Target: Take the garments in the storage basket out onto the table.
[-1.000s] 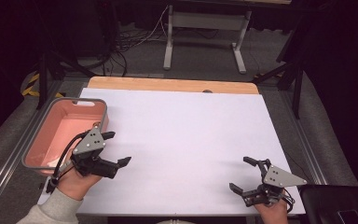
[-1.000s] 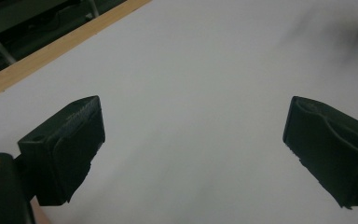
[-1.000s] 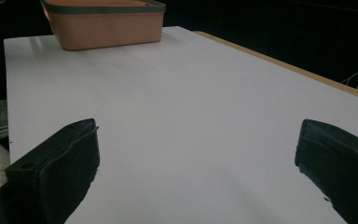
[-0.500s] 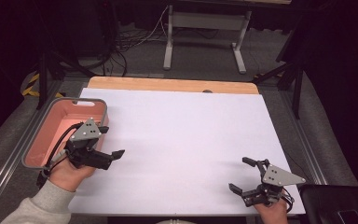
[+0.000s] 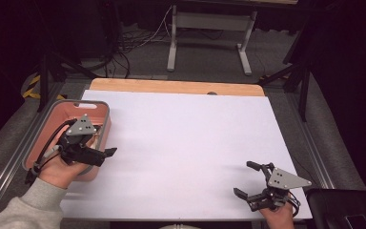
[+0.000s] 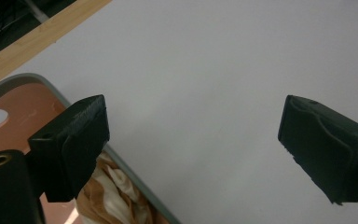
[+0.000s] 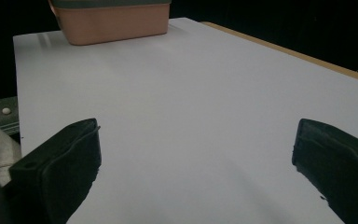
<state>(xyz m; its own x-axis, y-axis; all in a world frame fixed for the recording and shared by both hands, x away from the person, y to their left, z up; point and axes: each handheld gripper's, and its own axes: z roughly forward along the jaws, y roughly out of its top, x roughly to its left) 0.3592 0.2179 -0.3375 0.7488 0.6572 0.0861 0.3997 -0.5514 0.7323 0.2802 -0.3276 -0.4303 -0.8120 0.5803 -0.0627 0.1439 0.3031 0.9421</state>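
Matt white sheet (image 5: 186,143), wooden edge (image 5: 171,87)

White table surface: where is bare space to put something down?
The white surface is bare between the pink bin and the right gripper, back to the wooden edge. The left gripper crowds the bin; crumpled material lies inside.

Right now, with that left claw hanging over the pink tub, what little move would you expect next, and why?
Probably a short dip of the left gripper down into the pink tub. Its jaws stand wide open with nothing between them, it hangs at the tub's right rim, and a crumpled tan and white cloth lies inside just below one jaw. The right gripper is open too, far off over the bare white table.
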